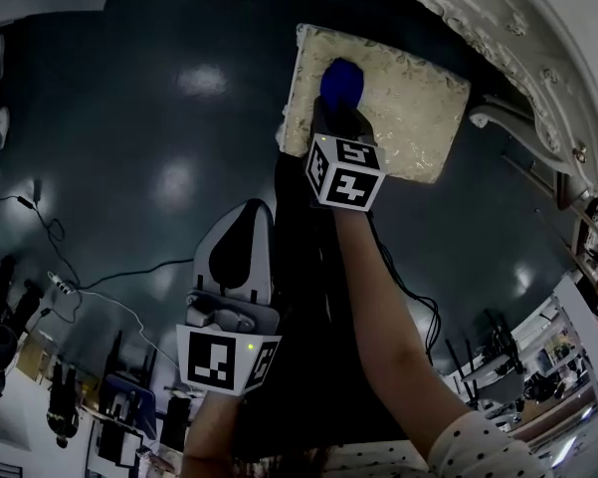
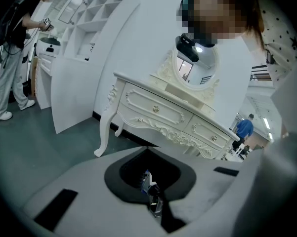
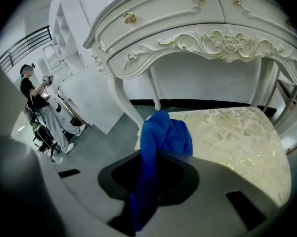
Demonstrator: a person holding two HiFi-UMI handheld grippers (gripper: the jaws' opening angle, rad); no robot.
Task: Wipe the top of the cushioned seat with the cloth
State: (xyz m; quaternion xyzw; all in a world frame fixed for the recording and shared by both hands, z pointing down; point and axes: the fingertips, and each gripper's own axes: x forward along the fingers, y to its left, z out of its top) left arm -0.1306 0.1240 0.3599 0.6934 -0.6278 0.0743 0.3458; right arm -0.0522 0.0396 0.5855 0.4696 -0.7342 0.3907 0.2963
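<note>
Head view: the cushioned seat point(image 1: 418, 118), a cream rectangle with a gold leaf pattern, stands on the dark floor point(image 1: 129, 118) beside the white carved dressing table point(image 1: 498, 28). The seat's long axis runs left to right across the picture, dipping slightly at the right. The blue cloth point(image 1: 340, 81) sits bunched over the left half of the seat top, directly ahead of the right gripper point(image 1: 336, 113). That gripper reaches in over the seat's near edge, its marker cube point(image 1: 345, 172) behind the jaws.

Right gripper view: the jaws are clenched on the cloth point(image 3: 160, 132). The cloth's long axis follows the gripper's own line, from a tail below the jaws up to a crumpled head beyond the tips. The head lies over the near left part of the seat point(image 3: 237, 137); whether it presses on the fabric cannot be told. The table's drawers and gilt scrollwork point(image 3: 188, 33) fill the background.

Left gripper view: the left gripper point(image 2: 150, 181) has its jaws closed together with no cloth in them, and faces the dressing table point(image 2: 173, 112). In the head view it point(image 1: 251, 212) is held well apart from the seat, low at the left
</note>
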